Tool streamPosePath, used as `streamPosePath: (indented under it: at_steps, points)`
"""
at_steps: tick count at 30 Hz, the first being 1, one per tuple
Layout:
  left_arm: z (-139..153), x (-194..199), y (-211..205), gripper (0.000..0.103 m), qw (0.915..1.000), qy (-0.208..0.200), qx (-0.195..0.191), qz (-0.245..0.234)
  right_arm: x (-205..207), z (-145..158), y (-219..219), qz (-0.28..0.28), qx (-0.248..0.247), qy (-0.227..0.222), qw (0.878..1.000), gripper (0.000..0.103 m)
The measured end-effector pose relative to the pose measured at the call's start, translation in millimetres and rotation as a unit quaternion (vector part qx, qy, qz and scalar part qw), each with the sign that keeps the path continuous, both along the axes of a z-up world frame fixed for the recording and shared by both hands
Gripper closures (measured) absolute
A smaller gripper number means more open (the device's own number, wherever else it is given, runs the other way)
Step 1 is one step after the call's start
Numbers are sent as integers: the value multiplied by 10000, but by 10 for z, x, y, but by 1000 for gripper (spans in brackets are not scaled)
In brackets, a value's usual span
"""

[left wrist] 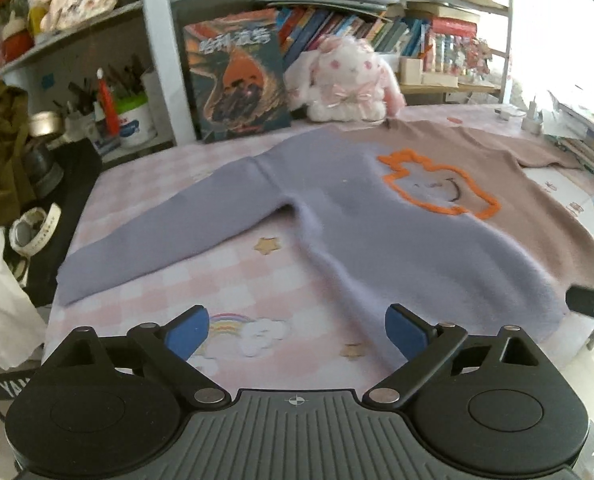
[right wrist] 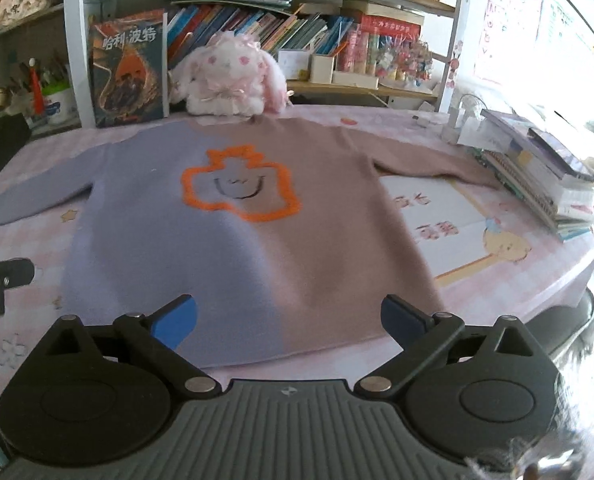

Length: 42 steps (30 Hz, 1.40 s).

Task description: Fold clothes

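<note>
— Both grippers are sitting nearest the lens, right?

— Yes. Black two-finger left gripper with blue pads (left wrist: 297,330) is hovering with its jaws spread wide, gripping nothing; the near left corner of the hem is lying just beyond its right finger. The black two-finger right gripper with blue pads (right wrist: 289,320) is likewise gaping wide and empty, over the near hem.

— And past them, biggest first?

— The pink checked tablecloth with rainbow and star prints (left wrist: 233,276) is covering the whole table. On it the fuzzy two-tone sweater, lavender on its left half and dusty brown on its right (right wrist: 225,216), is lying flat, face up, both sleeves stretched out to the sides and the neck pointing far. An orange outlined smiling figure (right wrist: 239,184) is showing on its chest.

— Anything smaller around it?

— A stack of books and notebooks (right wrist: 545,176) is resting at the far right, near the brown cuff. A dark illustrated book (right wrist: 129,72) is standing upright at the far edge, and a white and pink plush rabbit (right wrist: 229,80) is sitting just right of it, beside the collar.
</note>
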<state>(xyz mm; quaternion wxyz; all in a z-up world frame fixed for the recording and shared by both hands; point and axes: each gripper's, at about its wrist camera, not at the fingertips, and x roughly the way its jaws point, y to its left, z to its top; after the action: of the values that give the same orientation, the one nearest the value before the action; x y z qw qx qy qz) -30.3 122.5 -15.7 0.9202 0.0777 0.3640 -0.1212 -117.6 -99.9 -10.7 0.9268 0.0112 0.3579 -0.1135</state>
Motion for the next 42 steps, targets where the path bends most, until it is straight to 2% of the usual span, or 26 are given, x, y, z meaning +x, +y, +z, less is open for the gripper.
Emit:
streamPosePath:
  at_steps: [6, 11, 12, 14, 16, 18, 21, 25, 28, 36, 39, 42]
  points:
    - [-86, 187, 522, 6, 9986, 212, -382, 283, 53, -27, 441, -134, -114, 178, 9997, 4]
    - [-151, 313, 923, 8, 9947, -274, -567, 813, 65, -15, 604, -294, -237, 228, 9990, 4]
    - [-174, 349, 1019, 12, 9925, -371, -635, 973, 69, -11, 619, -318, -259, 232, 9989, 4]
    - [-224, 447, 1219, 26, 9871, -433, -809, 1310, 74, -5, 646, -365, -307, 244, 9986, 4]
    - [-277, 572, 1424, 45, 9802, -347, -1014, 1664, 80, -3, 666, -407, -357, 272, 9982, 4]
    - [-352, 696, 1648, 51, 9691, -191, -1307, 2085, 84, -4, 673, -456, -401, 315, 9977, 4]
    - [-447, 824, 1905, 52, 9524, -10, -1694, 2532, 77, 3, 667, -535, -448, 353, 9969, 4]
    - [-534, 909, 2054, 52, 9394, 88, -1954, 2814, 80, 13, 638, -674, -500, 389, 9957, 4]
    - [-588, 967, 2124, 58, 9281, 64, -2205, 2999, 80, 16, 633, -730, -550, 419, 9949, 4]
    - [-640, 1136, 2149, 58, 9002, -4, -2850, 3293, 62, 30, 617, -813, -703, 467, 9931, 4]
    - [-650, 1166, 2119, 59, 8992, -3, -2910, 3267, 68, 31, 607, -838, -708, 475, 9928, 4]
    - [-670, 1182, 2125, 68, 8962, 18, -2986, 3281, 90, 29, 607, -822, -710, 477, 9929, 4]
